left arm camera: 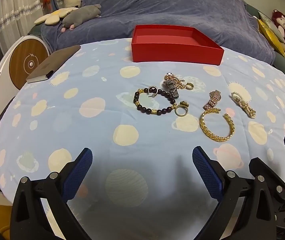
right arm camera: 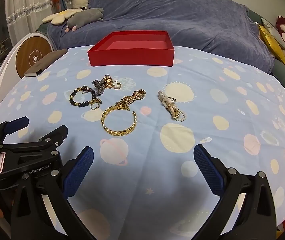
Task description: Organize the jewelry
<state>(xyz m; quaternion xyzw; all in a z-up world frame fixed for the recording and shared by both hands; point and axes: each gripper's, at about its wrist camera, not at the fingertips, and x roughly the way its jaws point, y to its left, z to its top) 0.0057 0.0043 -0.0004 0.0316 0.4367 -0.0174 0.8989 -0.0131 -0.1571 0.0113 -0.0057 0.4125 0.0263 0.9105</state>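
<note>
Planet-print cloth (right arm camera: 142, 176) on table, blue-draped sofa (right arm camera: 182, 20) behind.

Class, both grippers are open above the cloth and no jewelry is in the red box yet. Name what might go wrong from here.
1. The dark bead bracelet has rings on and beside it; lifting it may drag or scatter them.
2. The silver watch band lies tangled with gold pieces, so a grasp may lift several at once.
3. The open gold bangle lies flat on the soft tablecloth; fingers may pinch fabric instead.
</note>
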